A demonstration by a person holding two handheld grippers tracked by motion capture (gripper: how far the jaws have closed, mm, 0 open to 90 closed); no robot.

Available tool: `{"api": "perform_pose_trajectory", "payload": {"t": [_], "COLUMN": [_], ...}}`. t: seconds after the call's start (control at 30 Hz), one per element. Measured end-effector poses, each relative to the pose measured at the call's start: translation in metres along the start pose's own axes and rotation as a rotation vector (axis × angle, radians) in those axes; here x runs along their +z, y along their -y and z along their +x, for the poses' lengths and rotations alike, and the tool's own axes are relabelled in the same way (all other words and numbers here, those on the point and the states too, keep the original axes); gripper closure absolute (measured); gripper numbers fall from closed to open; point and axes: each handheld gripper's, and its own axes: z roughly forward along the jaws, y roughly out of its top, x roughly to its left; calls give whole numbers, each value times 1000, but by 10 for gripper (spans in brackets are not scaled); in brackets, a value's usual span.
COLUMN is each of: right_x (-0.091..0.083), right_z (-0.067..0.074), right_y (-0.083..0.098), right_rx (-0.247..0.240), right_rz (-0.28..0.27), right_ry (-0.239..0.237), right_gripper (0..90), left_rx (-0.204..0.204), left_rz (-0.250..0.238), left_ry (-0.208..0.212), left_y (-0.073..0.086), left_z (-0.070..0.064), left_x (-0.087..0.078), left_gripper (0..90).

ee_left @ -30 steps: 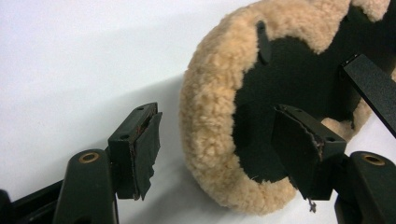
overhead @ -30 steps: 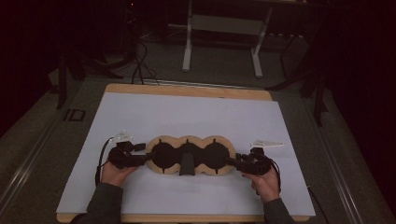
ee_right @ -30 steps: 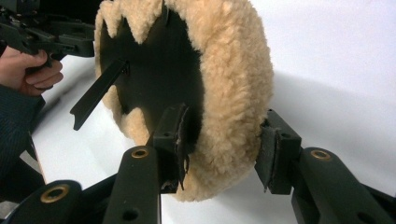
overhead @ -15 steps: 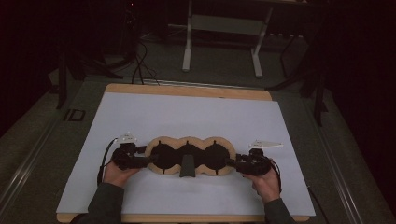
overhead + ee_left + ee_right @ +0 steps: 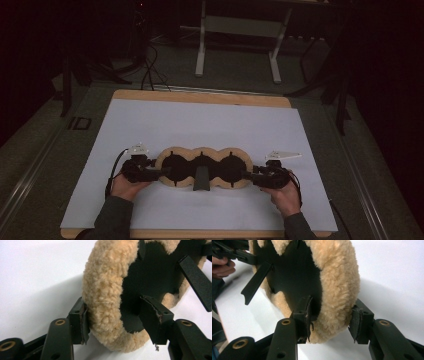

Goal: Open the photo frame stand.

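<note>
Closing left gripper (image 5: 161, 173) jaws just now on left end of fleece-rimmed black cover (image 5: 202, 166), lying flat near front of white table (image 5: 150, 120); one pad touching fleece, other not yet pressing in left gripper view. Right gripper (image 5: 248, 176) straddling right end, outer pad off fleece, so no grip. Judgement: two-ended lift about ready.

Cut off by the top and right edges of the left gripper view: most of the tan, fleece-rimmed, three-lobed pad with the black inner face (image 5: 107, 290). Likewise cropped at the top of the right gripper view. Hidden beneath the pad: the white table sheet (image 5: 200, 125) under it. Unclear from the high view: whether the black jaws of the left gripper (image 5: 159, 173) and the right gripper (image 5: 248, 176) press on the fleece. Too dark to make out: the floor beyond the table.
</note>
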Motion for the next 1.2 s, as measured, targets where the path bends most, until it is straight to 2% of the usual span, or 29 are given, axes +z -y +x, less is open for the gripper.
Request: {"api": "perform_pose_trajectory", "payload": {"t": [0.17,0.5,0.7,1.2], "right_x": [1,3,5,13], "right_z": [-1,-3,-4,-8], "right_y": [0,1,1,-4], "right_rx": [-2,4,1,-39], "right_rz": [5,18,10,-17], "right_ry": [9,40,54,96], "right_gripper": [554,520,511,487], "left_rx": [19,84,98,157], "left_rz": [-4,-16,-22,-53], "left_ry": [-8,-28,-46,-134], "left_y": [-1,-3,-4,-11], "left_z": [-3,-11,-13,-18], "left_x": [-2,-6,-7,-5], "left_gripper": [488,537,546,549]}}
